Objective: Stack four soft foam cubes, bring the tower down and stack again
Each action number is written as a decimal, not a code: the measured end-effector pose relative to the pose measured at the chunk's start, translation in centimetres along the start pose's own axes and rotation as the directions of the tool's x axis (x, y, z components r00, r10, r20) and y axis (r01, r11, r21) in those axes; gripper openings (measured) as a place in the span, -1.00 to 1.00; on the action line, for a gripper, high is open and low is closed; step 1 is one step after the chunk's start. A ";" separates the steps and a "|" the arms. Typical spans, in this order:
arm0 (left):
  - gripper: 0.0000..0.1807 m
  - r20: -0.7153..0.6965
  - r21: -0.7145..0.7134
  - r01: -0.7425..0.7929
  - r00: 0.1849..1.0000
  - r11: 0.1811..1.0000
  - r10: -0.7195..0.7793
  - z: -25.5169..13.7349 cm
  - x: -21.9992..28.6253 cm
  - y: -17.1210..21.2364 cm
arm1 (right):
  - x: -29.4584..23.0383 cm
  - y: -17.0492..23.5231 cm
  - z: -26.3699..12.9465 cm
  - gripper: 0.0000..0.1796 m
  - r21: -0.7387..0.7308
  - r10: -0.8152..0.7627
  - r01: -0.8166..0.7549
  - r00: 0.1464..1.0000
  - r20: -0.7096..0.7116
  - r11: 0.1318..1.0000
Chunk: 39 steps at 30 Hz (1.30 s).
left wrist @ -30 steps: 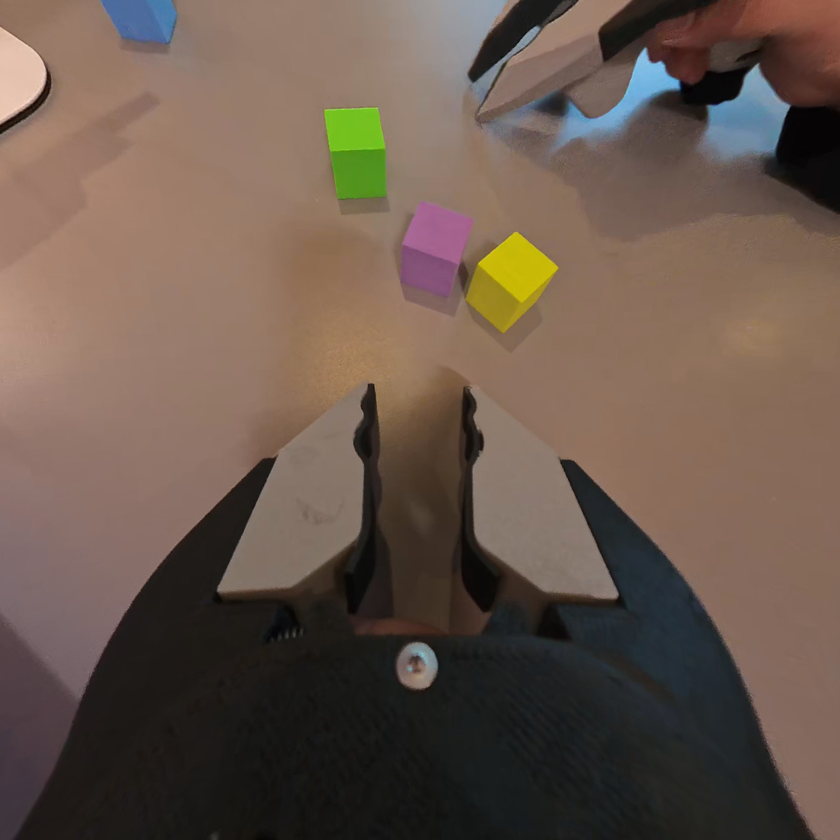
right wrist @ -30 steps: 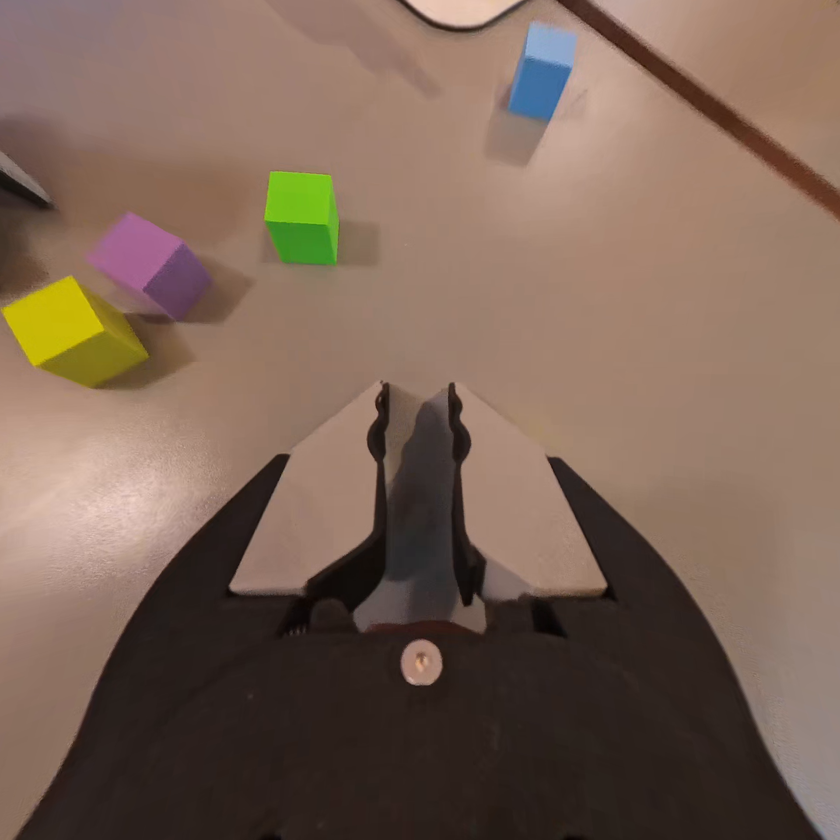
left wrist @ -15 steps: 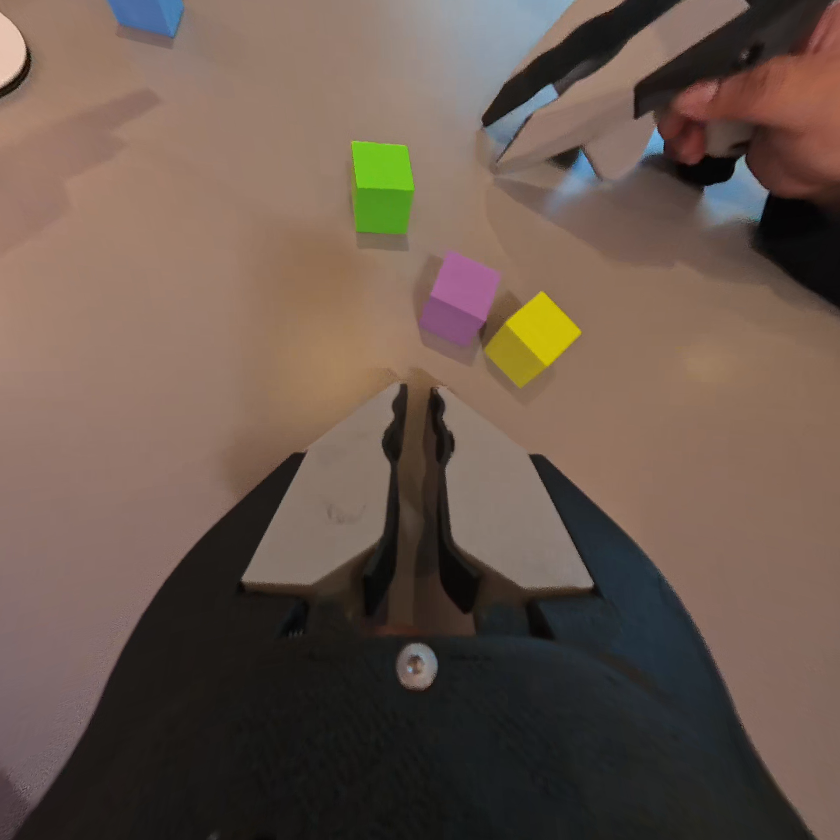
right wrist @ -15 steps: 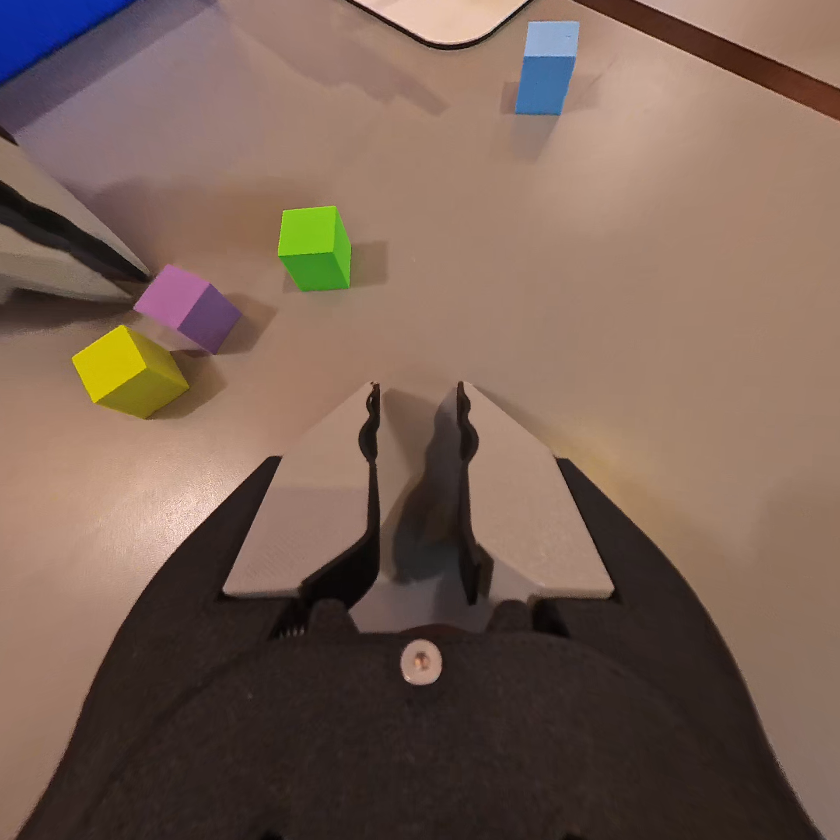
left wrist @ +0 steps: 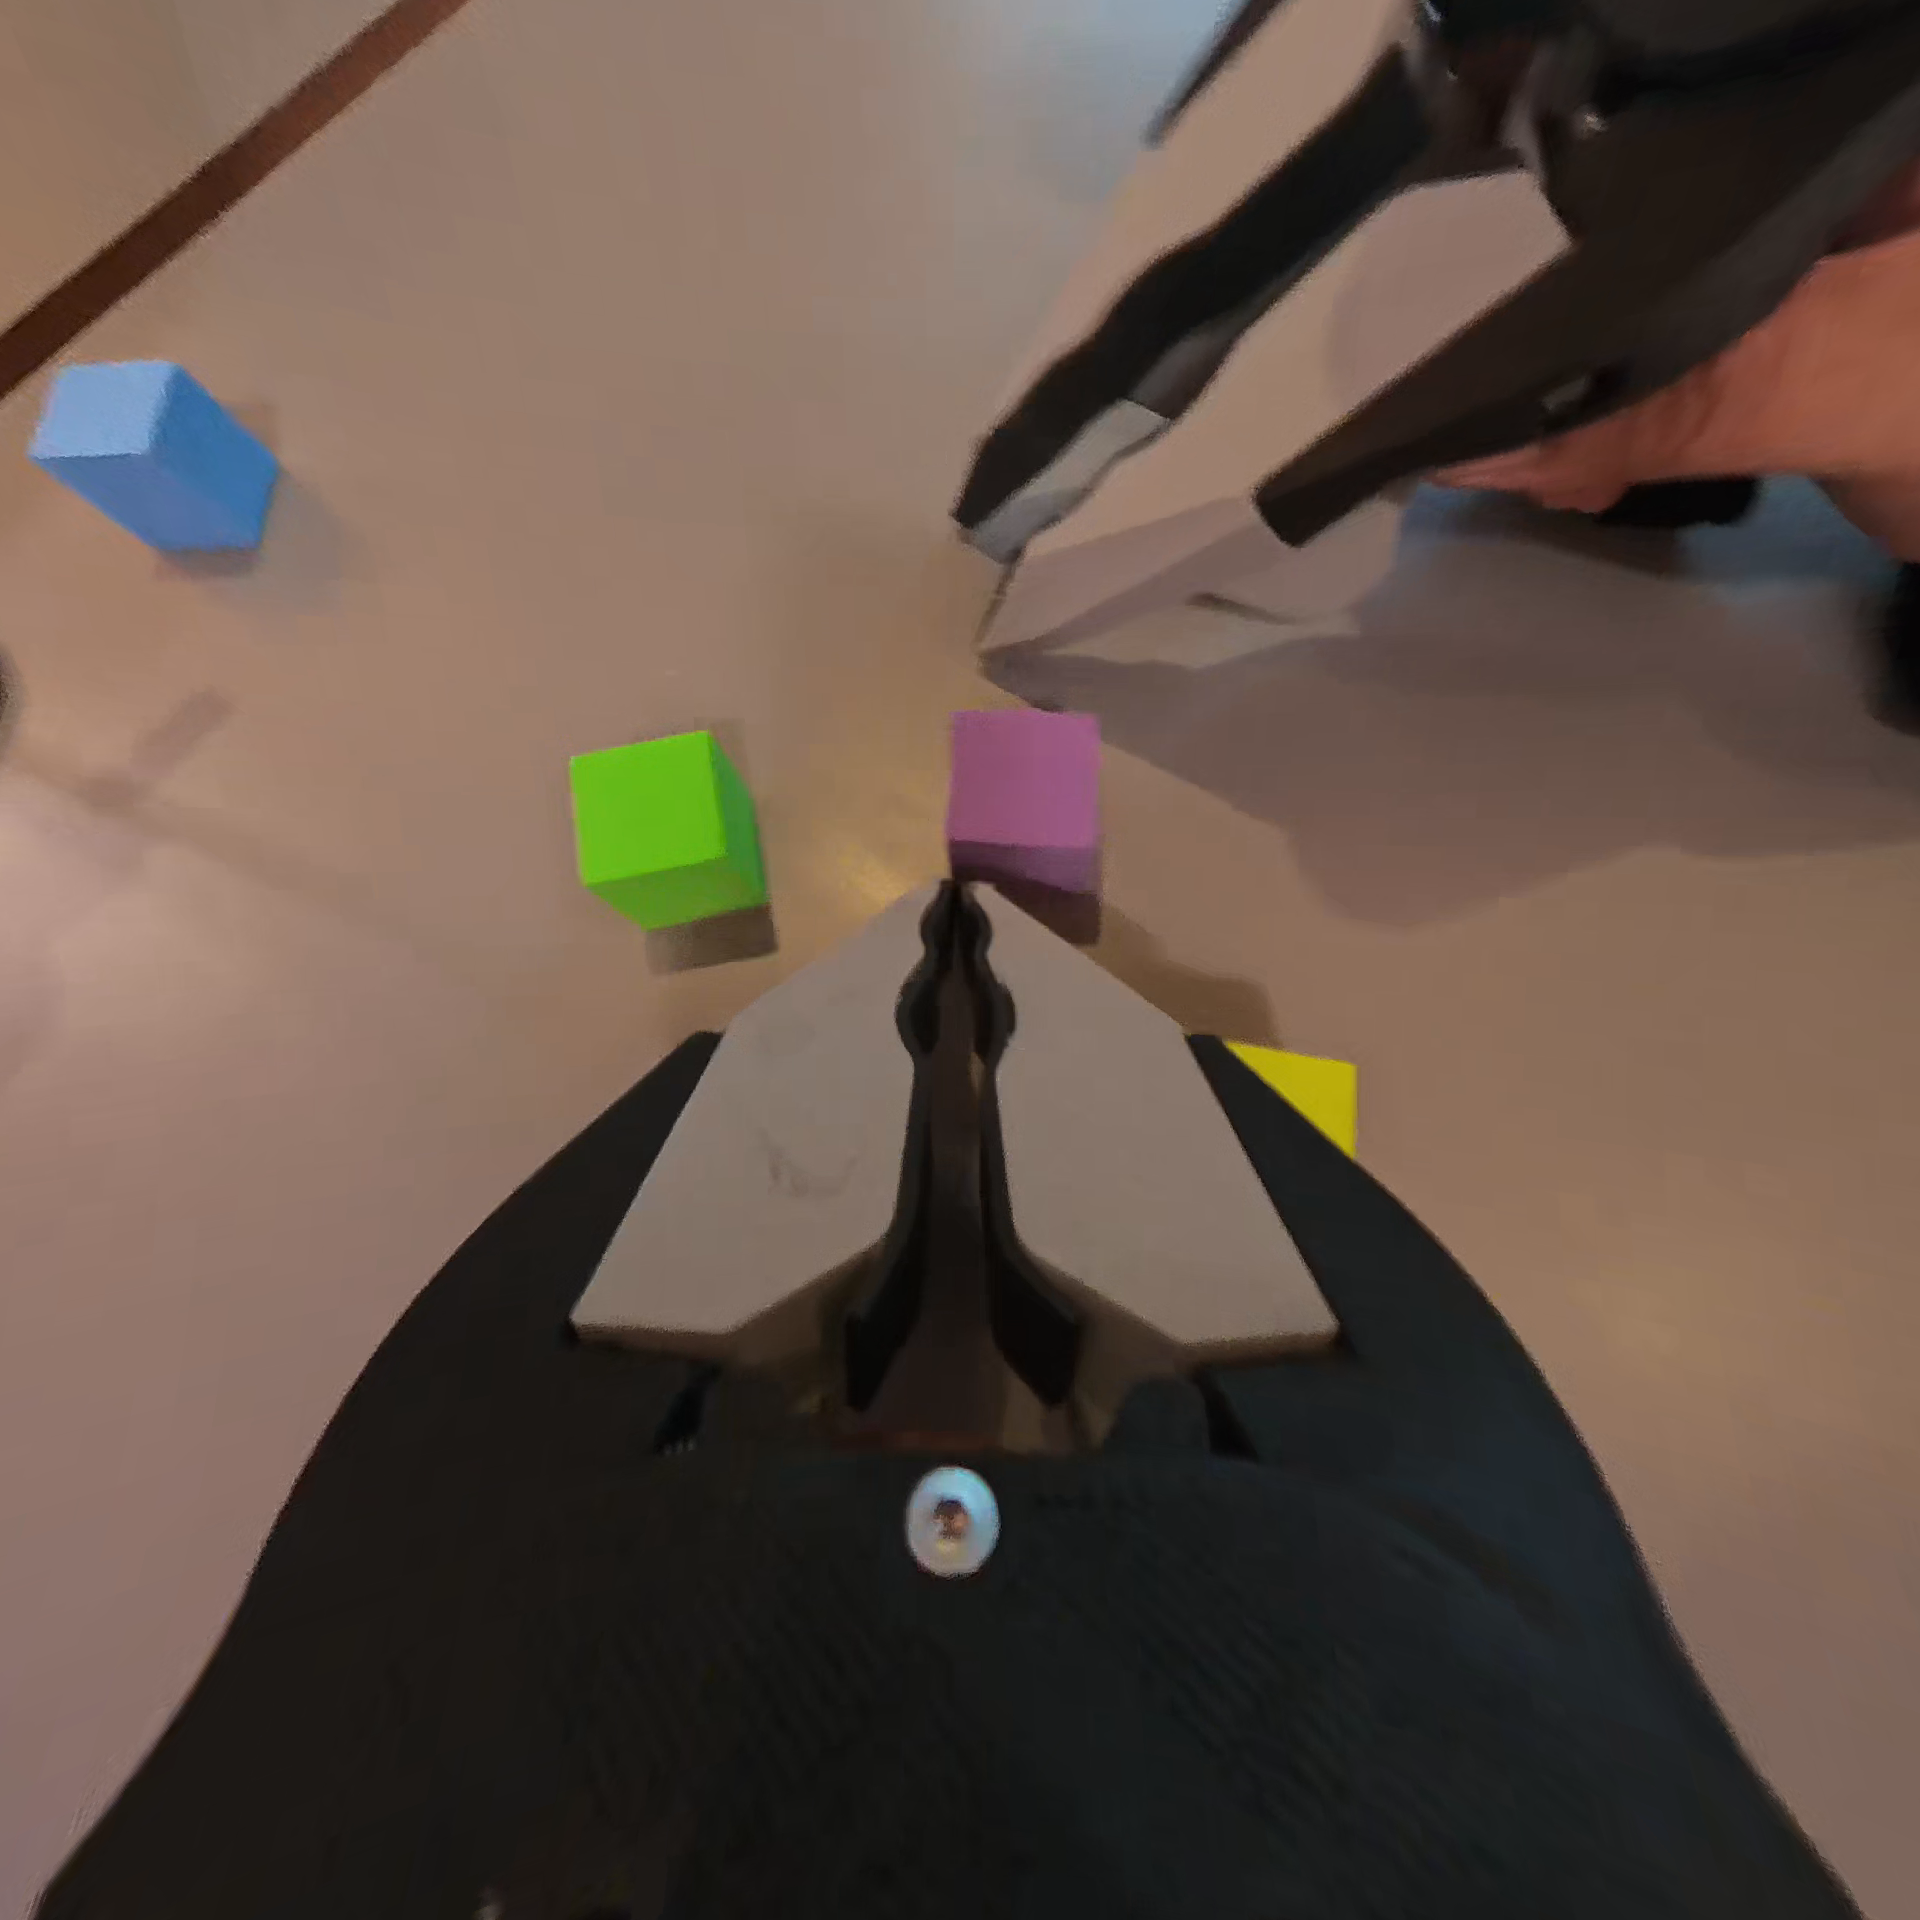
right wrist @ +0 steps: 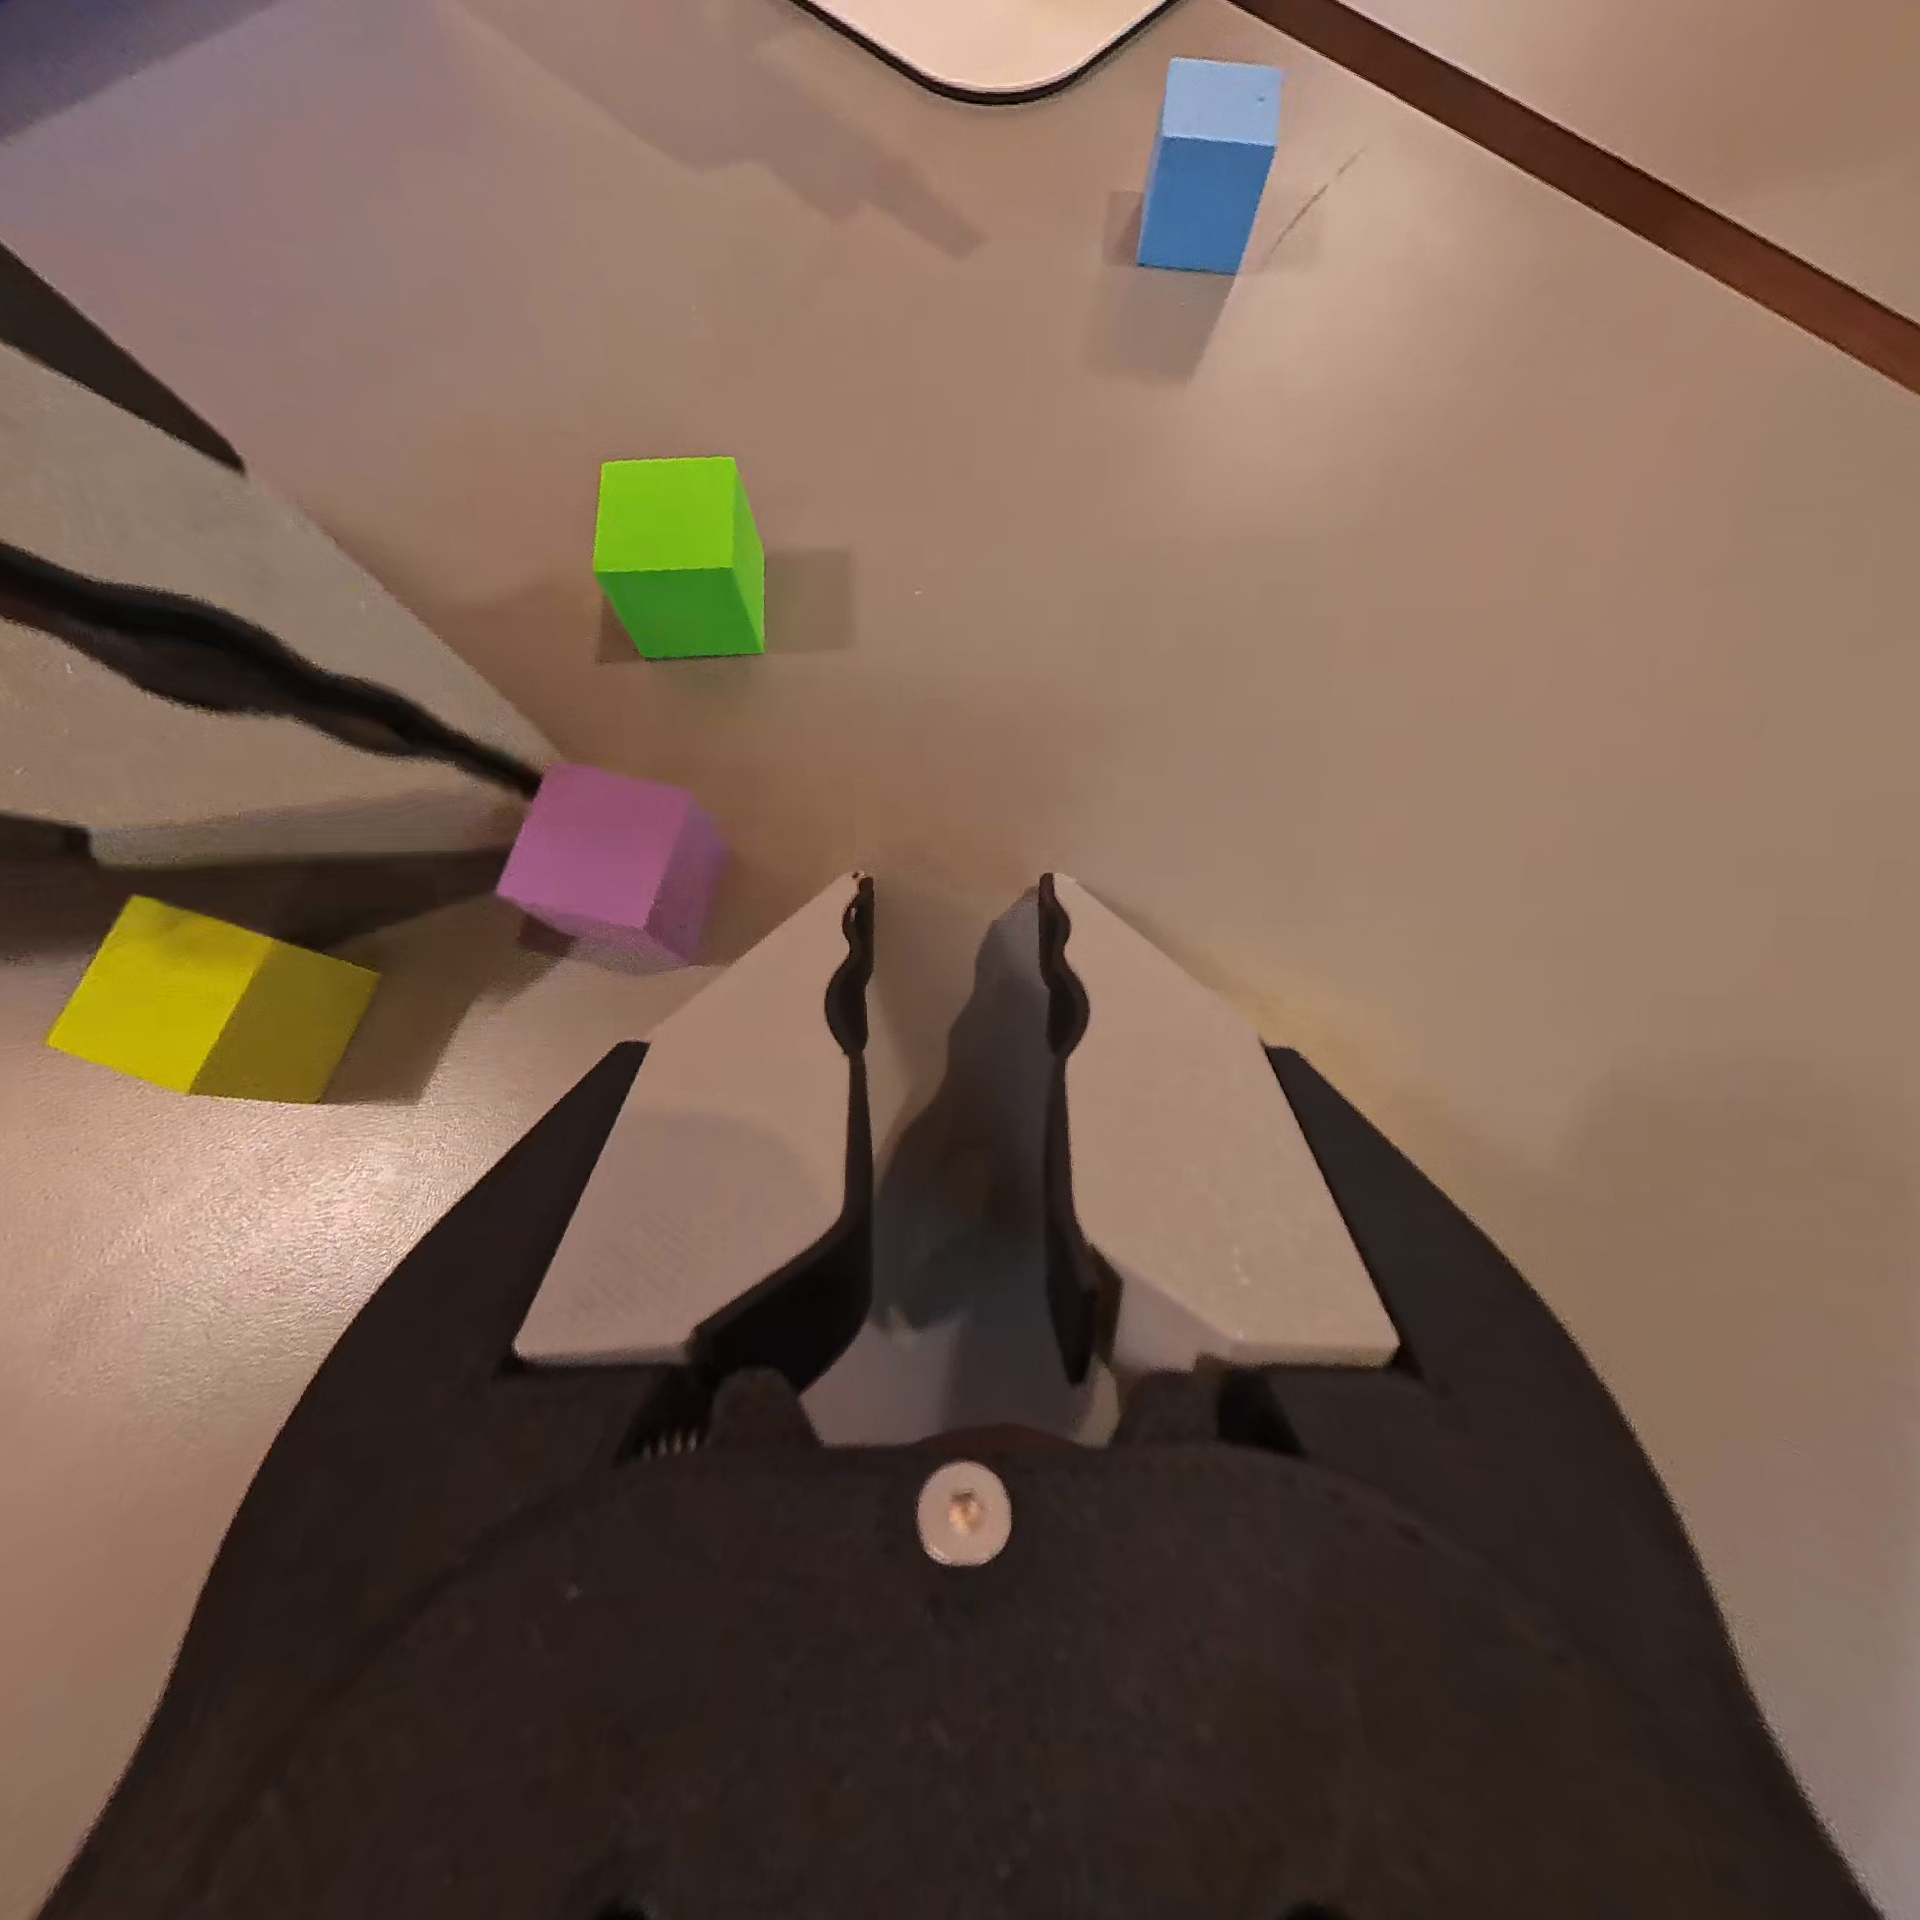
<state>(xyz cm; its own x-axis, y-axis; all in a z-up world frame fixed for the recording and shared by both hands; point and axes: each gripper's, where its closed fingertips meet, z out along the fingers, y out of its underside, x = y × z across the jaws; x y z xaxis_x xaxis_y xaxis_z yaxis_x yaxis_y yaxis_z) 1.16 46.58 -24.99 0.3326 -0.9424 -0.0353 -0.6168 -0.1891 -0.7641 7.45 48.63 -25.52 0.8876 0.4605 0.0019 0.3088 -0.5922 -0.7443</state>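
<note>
Four foam cubes lie apart on the tan table. In the left wrist view the green cube point(left wrist: 665, 826), purple cube point(left wrist: 1023, 795), blue cube point(left wrist: 156, 452) and part of the yellow cube point(left wrist: 1304, 1096) show. My left gripper point(left wrist: 951, 894) is shut and empty, its tip touching or almost touching the purple cube. In the right wrist view the green cube point(right wrist: 681, 556), purple cube point(right wrist: 613, 857), yellow cube point(right wrist: 208, 997) and blue cube point(right wrist: 1210, 166) show. My right gripper point(right wrist: 954, 894) is open and empty, just right of the purple cube. The left gripper's tip point(right wrist: 520, 777) meets the purple cube's far corner.
A white rounded pad point(right wrist: 997, 42) with a dark rim lies at the far edge. A dark brown strip point(right wrist: 1621, 177) crosses the table behind the blue cube. A hand point(left wrist: 1766, 395) holds the right gripper point(left wrist: 1122, 540) in the left wrist view. The tips of one gripper are about 7 cm away from the tips of the other.
My left gripper has closed fully and moved forward to the purple cube. My right gripper has come closer to the purple cube and opened a little wider.
</note>
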 end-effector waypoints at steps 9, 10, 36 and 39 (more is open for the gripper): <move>-0.44 0.031 0.264 0.330 0.936 0.907 -0.350 -2.3 -6.3 -2.5 | 0.2 0.1 0.0 -0.68 -0.004 -0.018 0.018 1.000 -0.024 1.000; -0.43 0.024 0.259 0.351 0.929 0.900 -0.370 -2.1 -6.6 -2.5 | 0.2 0.1 -0.1 -0.69 -0.003 -0.028 0.028 0.999 -0.030 1.000; -0.71 -0.192 -0.021 -0.133 0.973 0.991 0.127 -9.2 -1.2 8.5 | -0.1 0.6 -0.6 -0.70 -0.004 -0.042 0.042 0.999 -0.003 0.999; -0.71 -0.186 -0.007 -0.185 0.966 0.983 0.181 -10.2 -0.6 9.2 | -0.1 0.6 -0.5 -0.69 -0.003 -0.040 0.040 0.999 0.005 0.999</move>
<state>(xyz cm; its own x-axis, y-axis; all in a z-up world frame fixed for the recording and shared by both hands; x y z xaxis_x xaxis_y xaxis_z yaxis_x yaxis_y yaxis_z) -12.02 42.63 -25.46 0.0768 -0.9957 -0.0522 -0.6724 -0.0131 -0.7401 7.74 47.87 -25.60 0.8729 0.4871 0.0288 0.3455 -0.5753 -0.7414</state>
